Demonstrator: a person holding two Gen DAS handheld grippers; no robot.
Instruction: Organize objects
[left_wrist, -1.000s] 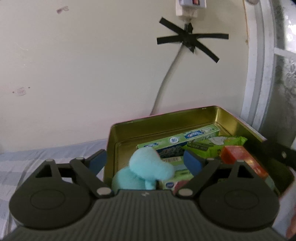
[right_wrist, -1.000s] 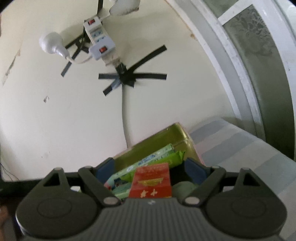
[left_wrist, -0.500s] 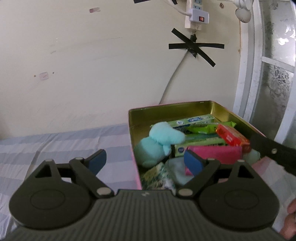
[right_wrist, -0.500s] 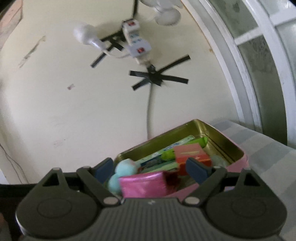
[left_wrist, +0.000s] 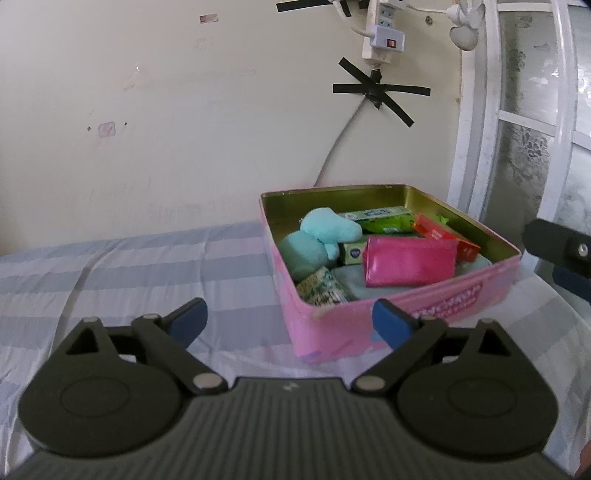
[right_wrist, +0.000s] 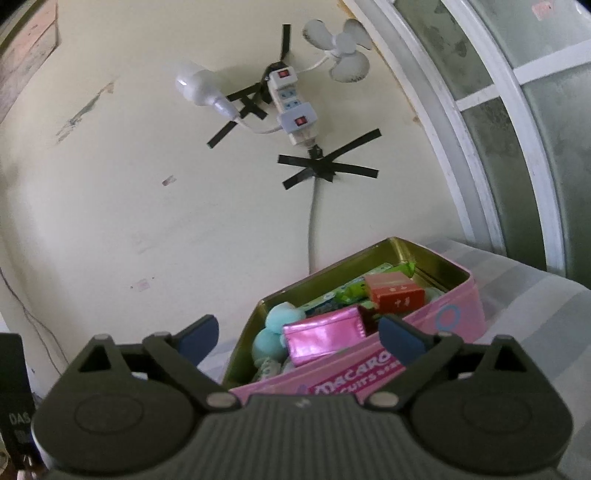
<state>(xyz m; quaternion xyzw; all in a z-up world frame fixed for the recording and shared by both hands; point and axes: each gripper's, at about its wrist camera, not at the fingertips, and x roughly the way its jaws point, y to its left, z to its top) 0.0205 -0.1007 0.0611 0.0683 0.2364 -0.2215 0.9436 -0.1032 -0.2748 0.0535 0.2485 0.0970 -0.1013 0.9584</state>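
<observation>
Backing off from the pink tin (left_wrist: 399, 314), both tools now sit well clear of it, where a second ago they hung right over its contents. The left tool (left_wrist: 290, 319) is released, its jaws opening with only bed sheet between them; the right tool (right_wrist: 299, 338) is likewise released and opening, nothing pressed by its pads, though the tin shows behind the gap. From the left wrist view the tin lies at about one o'clock, resting on the striped bed sheet (left_wrist: 129, 273) near the wall; from the right wrist view it sits at twelve to one o'clock.

With both tools empty and withdrawn and every visible item inside the tin, the sorting looks to me nearly or wholly finished.

The tin is a shallow rectangular metal box, glossy pink outside, brassy gold inside. Within it lie a soft, fuzzy turquoise plush toy (left_wrist: 328, 229), a shiny magenta foil pouch (left_wrist: 410, 262) with crinkled sides, a stiff red carton (right_wrist: 397, 297), green printed cardboard boxes (left_wrist: 380, 214) and a pale folded cloth (left_wrist: 354, 282). The sheet is smooth, faintly creased fabric.
</observation>
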